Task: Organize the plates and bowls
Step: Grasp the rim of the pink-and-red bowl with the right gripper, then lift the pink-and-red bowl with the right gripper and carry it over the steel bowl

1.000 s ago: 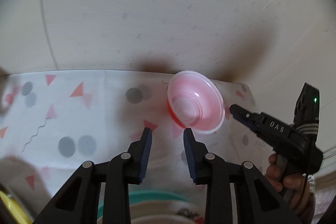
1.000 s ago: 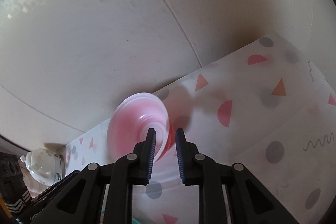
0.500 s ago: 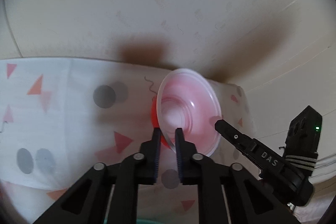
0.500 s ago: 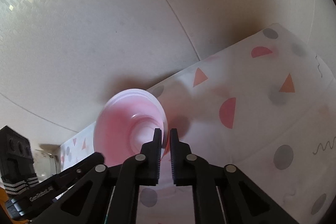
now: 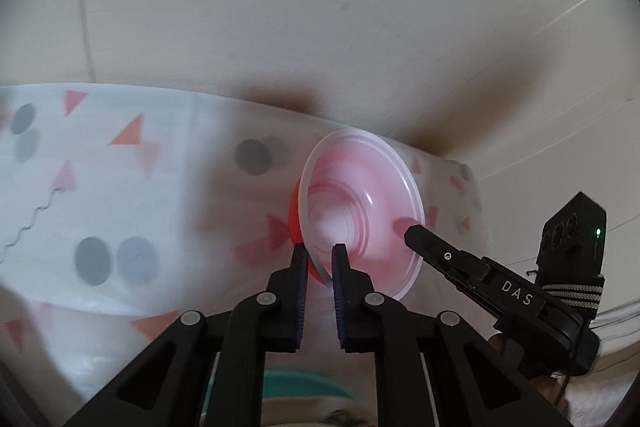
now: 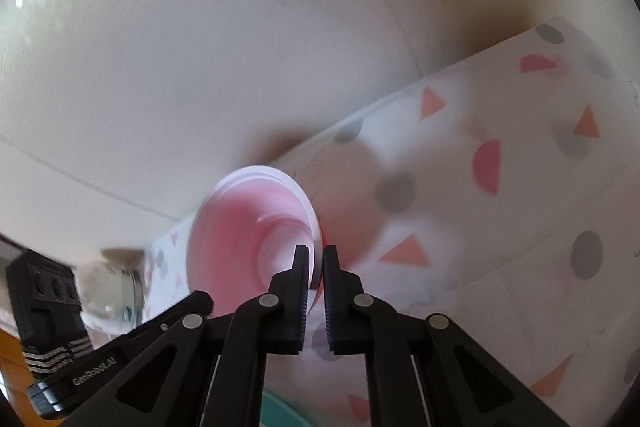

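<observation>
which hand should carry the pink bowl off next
Neither alone, probably: both grip its rim. The left gripper pinches the near edge of the bowl, and the right gripper pinches the opposite edge, so a two-handed lift looks likeliest.

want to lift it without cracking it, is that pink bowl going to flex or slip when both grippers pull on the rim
The pink bowl looks thin and translucent, so probably light and bendy at the rim. The left gripper and right gripper each pinch only a narrow bit of the glossy rim, so it may slip or twist.
</observation>
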Demonstrator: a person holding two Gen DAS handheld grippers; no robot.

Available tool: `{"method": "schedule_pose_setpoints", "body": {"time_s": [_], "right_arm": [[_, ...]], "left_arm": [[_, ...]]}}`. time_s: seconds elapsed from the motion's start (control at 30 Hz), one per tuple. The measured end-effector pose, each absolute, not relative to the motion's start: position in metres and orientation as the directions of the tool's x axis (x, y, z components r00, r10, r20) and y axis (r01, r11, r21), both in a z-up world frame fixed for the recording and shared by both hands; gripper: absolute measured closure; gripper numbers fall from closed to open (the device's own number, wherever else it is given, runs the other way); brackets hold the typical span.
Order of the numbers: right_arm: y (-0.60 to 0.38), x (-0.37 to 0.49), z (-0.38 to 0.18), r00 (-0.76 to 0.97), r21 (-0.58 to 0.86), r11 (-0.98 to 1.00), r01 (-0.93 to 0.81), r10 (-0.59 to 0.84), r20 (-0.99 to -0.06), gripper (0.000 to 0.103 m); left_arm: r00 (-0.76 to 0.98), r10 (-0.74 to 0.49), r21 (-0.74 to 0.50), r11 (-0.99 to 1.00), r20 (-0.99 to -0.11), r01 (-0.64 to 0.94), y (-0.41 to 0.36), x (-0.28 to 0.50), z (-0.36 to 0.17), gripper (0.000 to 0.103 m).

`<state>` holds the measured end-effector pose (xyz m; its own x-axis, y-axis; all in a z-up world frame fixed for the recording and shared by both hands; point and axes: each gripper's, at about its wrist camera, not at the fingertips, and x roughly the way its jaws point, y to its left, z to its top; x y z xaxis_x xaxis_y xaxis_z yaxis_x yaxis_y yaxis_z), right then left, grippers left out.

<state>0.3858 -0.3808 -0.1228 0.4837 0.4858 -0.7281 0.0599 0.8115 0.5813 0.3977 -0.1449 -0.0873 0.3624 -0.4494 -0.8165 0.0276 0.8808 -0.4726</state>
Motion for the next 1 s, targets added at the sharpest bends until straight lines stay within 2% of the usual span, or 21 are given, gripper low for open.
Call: {"method": "schedule_pose_setpoints", "body": {"time_s": [0.23, 0.3, 0.4, 0.57, 0.77, 1.0], "right_arm": [[-0.353, 0.378, -0.127, 0.430, 0.585, 0.811, 0.024, 0.520, -0.738, 0.092], [-0.351, 0.374, -0.126, 0.426, 0.587, 0.810, 0.021, 0.523, -0.738, 0.084], [-0.351, 0.370, -0.122, 0.434, 0.580, 0.815, 0.013, 0.518, -0.737, 0.083], [-0.350, 0.368, -0.119, 0.449, 0.571, 0.821, 0.005, 0.509, -0.735, 0.084], [-0.348, 0.368, -0.124, 0.445, 0.569, 0.822, -0.014, 0.515, -0.733, 0.095], [-0.345, 0.366, -0.116, 0.443, 0.591, 0.806, -0.044, 0.546, -0.711, 0.095]], "left_arm": [[0.372, -0.401, -0.445, 0.895, -0.837, -0.038, -0.128, 0.381, -0.095, 0.091], [0.379, -0.396, -0.445, 0.894, -0.836, -0.048, -0.127, 0.375, -0.093, 0.091], [0.395, -0.389, -0.440, 0.897, -0.832, -0.042, -0.130, 0.370, -0.087, 0.091], [0.389, -0.372, -0.432, 0.899, -0.843, -0.076, -0.127, 0.368, -0.089, 0.091], [0.390, -0.357, -0.412, 0.909, -0.849, -0.065, -0.129, 0.360, -0.094, 0.089], [0.443, -0.326, -0.378, 0.926, -0.835, -0.030, -0.123, 0.344, -0.078, 0.090]]}}
